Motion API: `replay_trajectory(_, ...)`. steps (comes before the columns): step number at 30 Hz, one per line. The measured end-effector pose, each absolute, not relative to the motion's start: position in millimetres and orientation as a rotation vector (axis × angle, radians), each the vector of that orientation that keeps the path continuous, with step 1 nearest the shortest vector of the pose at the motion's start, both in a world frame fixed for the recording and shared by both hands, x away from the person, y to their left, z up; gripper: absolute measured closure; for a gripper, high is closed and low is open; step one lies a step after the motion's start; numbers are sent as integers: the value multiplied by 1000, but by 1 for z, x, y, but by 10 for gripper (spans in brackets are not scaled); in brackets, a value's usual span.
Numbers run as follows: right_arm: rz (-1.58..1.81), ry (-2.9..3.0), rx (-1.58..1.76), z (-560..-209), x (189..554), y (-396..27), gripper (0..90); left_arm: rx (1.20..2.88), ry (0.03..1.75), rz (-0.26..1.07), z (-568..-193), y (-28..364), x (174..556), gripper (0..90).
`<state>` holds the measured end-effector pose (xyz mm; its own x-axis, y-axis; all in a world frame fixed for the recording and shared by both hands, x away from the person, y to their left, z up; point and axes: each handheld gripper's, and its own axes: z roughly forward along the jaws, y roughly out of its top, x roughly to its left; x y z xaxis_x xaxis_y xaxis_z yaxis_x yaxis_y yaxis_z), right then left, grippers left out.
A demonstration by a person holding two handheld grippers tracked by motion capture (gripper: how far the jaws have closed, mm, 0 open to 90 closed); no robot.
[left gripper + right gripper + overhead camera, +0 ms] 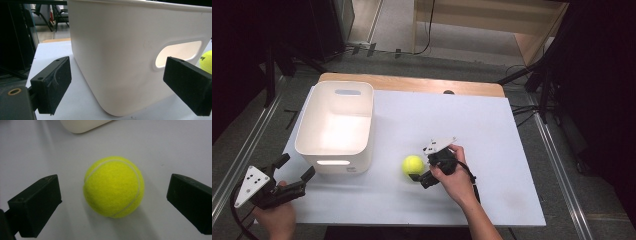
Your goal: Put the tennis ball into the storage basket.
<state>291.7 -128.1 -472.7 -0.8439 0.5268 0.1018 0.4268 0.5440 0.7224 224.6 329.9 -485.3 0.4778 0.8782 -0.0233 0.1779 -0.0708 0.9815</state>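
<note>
R gripper [418, 176] sits right next to the tennis ball [413, 164], near the middle of the worktop [492, 150], a bit toward the person's side. In the right gripper view its jaws are released, spread wide w/ the ball [114, 186] lying between them, clear gap on each side, no contact. Ball rests on the white worktop surface, seam curving over its top and right side.

L gripper [294, 169] is at the near-left corner of the worktop, held by the person's L hand [276, 217], grey three-cornered plate on top. Its jaws are also released, wide apart, nothing between the pads. It points at the white bin [335, 125]; in the left gripper view the bin's [117, 62] near wall and rounded corner fill most of the space between the jaws, handle slot showing on the right, and a sliver of the ball [207, 61] visible past the right jaw. Can't tell if the jaws touch the bin; they look just short of it.

Bin stands upright on the worktop's left part, open top, a handle cutout at each end. Ball lies just beside the bin's near-right corner, apart from it. R hand [454, 175] wraps the R gripper from behind, cable trailing along the forearm.
</note>
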Motion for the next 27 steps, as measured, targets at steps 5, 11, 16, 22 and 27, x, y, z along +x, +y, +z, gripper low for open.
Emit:
replay_trajectory(5,1144,2676,813,-476,292,-121,0,1556,947,749,-485,330,225,79)
replay_trajectory(11,1129,2681,833,-480,293,-115,0,1553,948,747,-485,330,225,79)
replay_trajectory(16,1115,2705,830,-484,293,-110,0,1553,949,746,-485,331,225,79)
replay_trajectory(22,1099,2723,832,-486,295,-106,0,1552,950,746,-485,331,225,79)
replay_trajectory(27,1050,2723,848,-489,295,-101,44,1553,949,746,-485,330,225,79)
